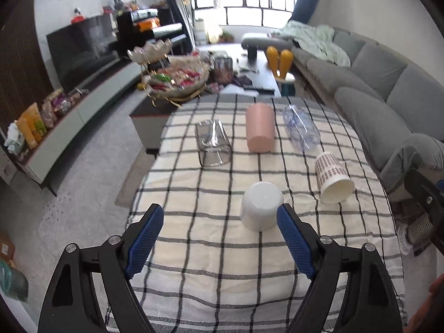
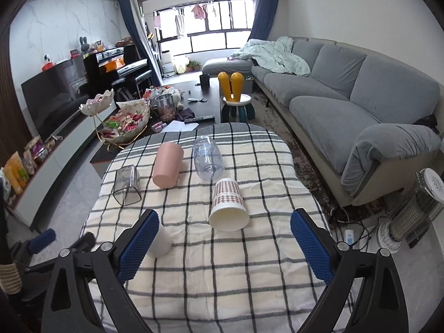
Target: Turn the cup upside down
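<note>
Several cups are on a checked tablecloth [image 1: 211,252]. A white cup [image 1: 260,209] stands upside down just ahead of my open, empty left gripper [image 1: 219,216], near its right finger. A paper cup with a red-brown pattern [image 2: 228,208] lies on its side, mouth toward me, ahead of my open, empty right gripper [image 2: 224,222]. It also shows in the left wrist view [image 1: 333,177]. A pink cup [image 2: 166,165], a clear square cup [image 2: 127,186] and a clear bluish cup [image 2: 207,161] lie on their sides farther back. The white cup [image 2: 162,242] is partly hidden behind my right gripper's left finger.
A grey sofa [image 2: 347,105] runs along the right of the table. A dark coffee table [image 2: 194,97] with snack bowls stands beyond the far edge. A heater [image 2: 410,216] and cables sit on the floor at right. A TV cabinet [image 1: 83,105] lines the left wall.
</note>
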Motion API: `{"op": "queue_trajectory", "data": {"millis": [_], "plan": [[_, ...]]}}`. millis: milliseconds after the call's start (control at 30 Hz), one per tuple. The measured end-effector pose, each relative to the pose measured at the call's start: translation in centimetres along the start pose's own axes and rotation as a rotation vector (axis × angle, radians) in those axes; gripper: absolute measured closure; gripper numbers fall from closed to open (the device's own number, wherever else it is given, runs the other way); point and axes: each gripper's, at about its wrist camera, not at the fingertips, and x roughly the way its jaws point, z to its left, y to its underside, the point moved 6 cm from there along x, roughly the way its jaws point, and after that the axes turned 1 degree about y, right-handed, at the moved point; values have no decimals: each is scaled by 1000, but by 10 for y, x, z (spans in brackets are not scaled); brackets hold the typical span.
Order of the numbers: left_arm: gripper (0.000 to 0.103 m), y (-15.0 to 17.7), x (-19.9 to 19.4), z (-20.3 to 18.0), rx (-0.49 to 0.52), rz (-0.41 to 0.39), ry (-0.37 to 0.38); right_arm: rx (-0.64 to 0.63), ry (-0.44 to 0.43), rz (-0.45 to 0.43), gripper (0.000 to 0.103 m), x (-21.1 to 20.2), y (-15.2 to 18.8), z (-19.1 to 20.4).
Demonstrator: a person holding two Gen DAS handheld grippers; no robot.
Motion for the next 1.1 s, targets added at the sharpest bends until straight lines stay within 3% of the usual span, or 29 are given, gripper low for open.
{"op": "queue_trajectory", "data": {"millis": [167, 467, 1100], "plan": [[5, 0, -21, 2, 8, -79, -23, -6, 8, -30, 3, -8, 1, 1], [0, -5, -42, 1, 12, -161, -48, 1, 26, -64, 1, -18, 0, -4], [0, -6, -49, 14, -32, -184, -76, -3, 23, -76, 1, -21, -1, -4]]}}
